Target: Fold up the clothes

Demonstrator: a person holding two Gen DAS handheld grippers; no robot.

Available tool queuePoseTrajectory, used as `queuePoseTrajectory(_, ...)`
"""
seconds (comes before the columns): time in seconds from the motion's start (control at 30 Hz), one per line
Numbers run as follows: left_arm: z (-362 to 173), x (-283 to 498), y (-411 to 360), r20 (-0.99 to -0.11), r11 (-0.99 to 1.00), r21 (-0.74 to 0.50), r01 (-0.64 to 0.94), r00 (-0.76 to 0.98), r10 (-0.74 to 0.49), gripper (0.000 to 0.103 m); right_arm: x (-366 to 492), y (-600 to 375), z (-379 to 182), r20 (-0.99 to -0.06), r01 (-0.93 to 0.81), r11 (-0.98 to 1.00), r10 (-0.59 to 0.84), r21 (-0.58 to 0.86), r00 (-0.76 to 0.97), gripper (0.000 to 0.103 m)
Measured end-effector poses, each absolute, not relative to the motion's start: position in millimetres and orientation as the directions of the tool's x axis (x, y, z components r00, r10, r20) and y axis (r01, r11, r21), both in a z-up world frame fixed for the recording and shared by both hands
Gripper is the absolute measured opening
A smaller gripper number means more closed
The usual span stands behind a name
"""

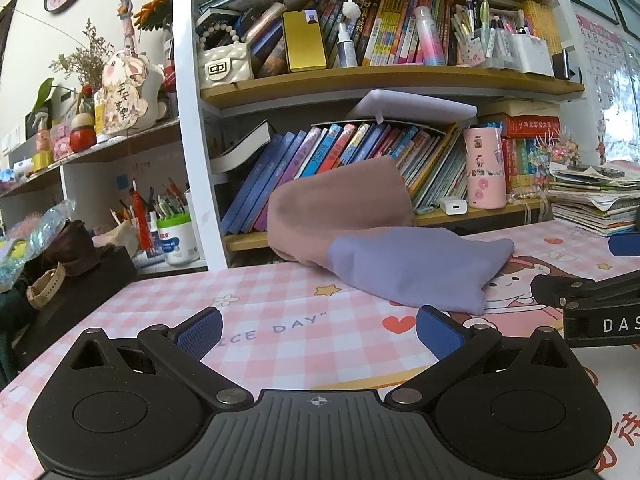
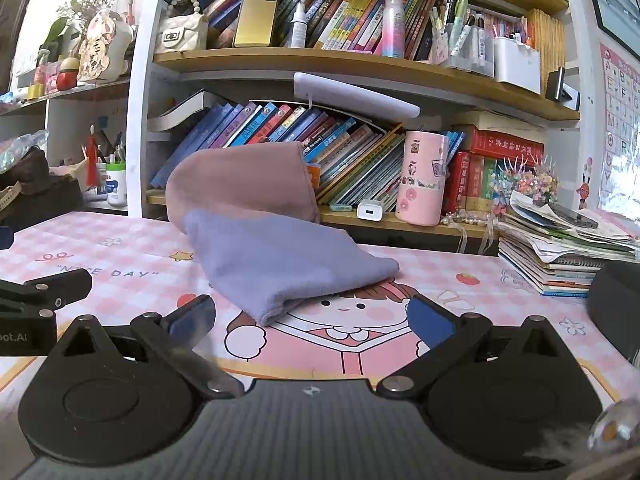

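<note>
Cluttered bookshelf behind table; cloth bunched at frame centre. Left gripper, right gripper spread, empty. Risk: pinching one layer only, fold slumps.

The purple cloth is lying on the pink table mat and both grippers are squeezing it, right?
Not quite. The purple cloth does lie on the pink table mat, but neither gripper is squeezing it. The right wrist view shows the right gripper open with nothing between its fingers, and the left wrist view shows the left gripper open too, short of the cloth.
</note>
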State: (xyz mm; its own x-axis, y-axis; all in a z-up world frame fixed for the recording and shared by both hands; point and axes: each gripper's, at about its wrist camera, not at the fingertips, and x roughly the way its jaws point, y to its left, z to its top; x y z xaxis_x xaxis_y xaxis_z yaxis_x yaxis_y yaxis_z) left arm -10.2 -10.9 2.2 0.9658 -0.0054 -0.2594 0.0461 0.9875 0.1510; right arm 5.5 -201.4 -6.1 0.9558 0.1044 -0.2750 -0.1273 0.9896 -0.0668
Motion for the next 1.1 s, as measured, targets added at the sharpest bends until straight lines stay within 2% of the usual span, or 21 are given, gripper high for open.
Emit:
queuePoseTrajectory(0.6, 1, -5, -11, -0.286, 0.987, 0.153, 0.048, 0.958, -0.002, 0.103, 6, -198, -7, -0.28, -0.143, 0.986, 0.114, -0.086, 0.953, 0.103)
queuePoseTrajectory(0.77, 1, -10, -12, -0.265, 0.984, 0.156, 0.089, 0.963, -0.045, 0.103, 14, -207, -5, -0.303, -0.168, 0.985, 0.151, -0.034, 0.941, 0.103)
queuePoseTrajectory(0.93, 9, 3, -14, -0.289, 0.967, 0.174, 0.186, 0.948, -0.13, 0.103, 28, -218, -1, -0.334, -0.185, 0.982, 0.183, 0.025, 0.925, 0.103)
queuePoseTrajectory(1.03, 18, 19, -22, -0.298, 0.948, 0.196, 0.251, 0.936, -0.186, 0.102, 58, -237, 12, -0.359, -0.174, 0.977, 0.207, 0.124, 0.91, 0.103)
queuePoseTrajectory(1.1, 21, 32, -31, -0.321, 0.934, 0.2, 0.297, 0.92, -0.224, 0.098, 82, -250, 19, -0.375, -0.168, 0.959, 0.246, 0.227, 0.894, 0.103)
